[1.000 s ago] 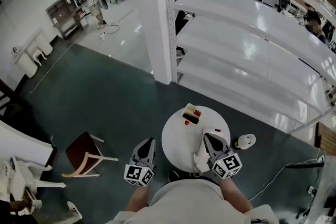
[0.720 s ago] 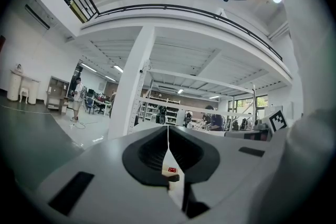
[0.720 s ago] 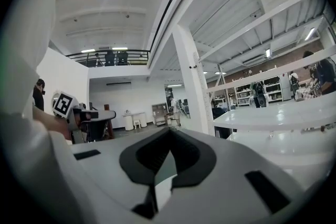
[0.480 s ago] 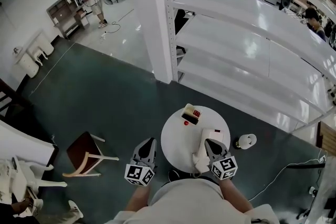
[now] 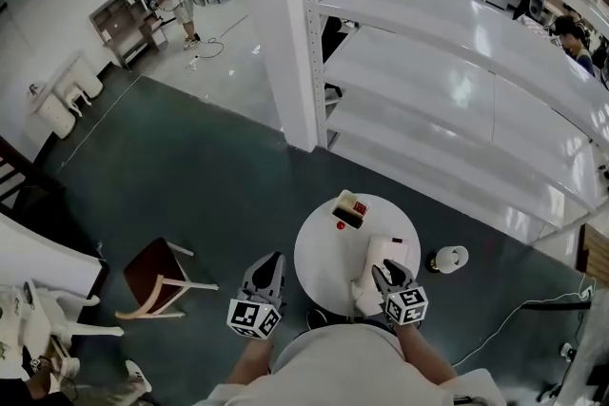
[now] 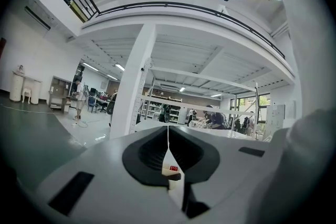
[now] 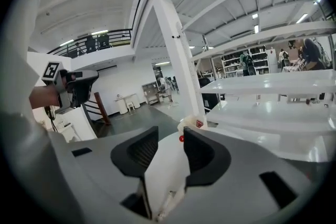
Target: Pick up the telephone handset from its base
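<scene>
A white telephone base [image 5: 392, 250] stands on the small round white table [image 5: 314, 257], and the white handset [image 5: 365, 292] runs from it toward the near edge. My right gripper [image 5: 383, 273] is low over the handset, pointing slightly down. In the right gripper view its jaws [image 7: 170, 139] are opening and the handset [image 7: 167, 168] lies between the pads, not pressed. My left gripper [image 5: 270, 263] hangs level beside the table's left edge. Its jaws [image 6: 168, 136] are shut with nothing in them.
A small beige box with a red display [image 5: 348, 207] and a red button [image 5: 340, 225] sit at the table's far side. White shelving [image 5: 457, 90] and a column [image 5: 276, 33] rise behind. A wooden chair [image 5: 157, 279] stands left and a white cap-like object [image 5: 447, 259] lies on the floor right.
My right gripper has sunk toward the table's near edge over the handset, and its jaws have parted. The left gripper has stayed where it was.
</scene>
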Demonstrator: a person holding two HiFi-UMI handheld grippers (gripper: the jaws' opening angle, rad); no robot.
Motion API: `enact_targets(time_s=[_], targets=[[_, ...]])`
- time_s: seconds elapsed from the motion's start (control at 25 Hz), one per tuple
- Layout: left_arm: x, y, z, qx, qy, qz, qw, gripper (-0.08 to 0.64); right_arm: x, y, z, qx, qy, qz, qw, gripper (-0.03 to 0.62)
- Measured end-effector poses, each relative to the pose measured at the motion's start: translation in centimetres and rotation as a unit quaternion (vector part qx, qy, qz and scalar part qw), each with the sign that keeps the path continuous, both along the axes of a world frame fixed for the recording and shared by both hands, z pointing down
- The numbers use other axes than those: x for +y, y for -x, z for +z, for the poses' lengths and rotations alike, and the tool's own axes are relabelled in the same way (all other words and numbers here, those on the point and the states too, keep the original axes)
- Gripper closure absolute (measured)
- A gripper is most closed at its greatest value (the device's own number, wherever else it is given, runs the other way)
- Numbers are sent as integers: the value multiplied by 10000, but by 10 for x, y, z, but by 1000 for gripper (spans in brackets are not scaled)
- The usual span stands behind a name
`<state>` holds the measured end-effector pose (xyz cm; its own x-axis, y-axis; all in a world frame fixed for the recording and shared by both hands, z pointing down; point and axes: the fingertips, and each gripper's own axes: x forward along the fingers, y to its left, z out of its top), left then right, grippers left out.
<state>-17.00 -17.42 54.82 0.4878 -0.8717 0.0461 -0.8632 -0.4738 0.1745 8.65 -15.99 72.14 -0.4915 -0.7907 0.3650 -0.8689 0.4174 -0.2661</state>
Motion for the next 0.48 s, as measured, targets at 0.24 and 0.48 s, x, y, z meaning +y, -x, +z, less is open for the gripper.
enact_targets(time_s=[0.24, 0.48], targets=[[-3, 4, 1, -7, 40, -87, 10000, 538, -1, -9, 43, -73, 608, 217, 9979, 314], [-3, 10, 2, -11, 58, -150, 9999, 538, -3, -12, 83, -128, 1260, 443, 9910, 229]])
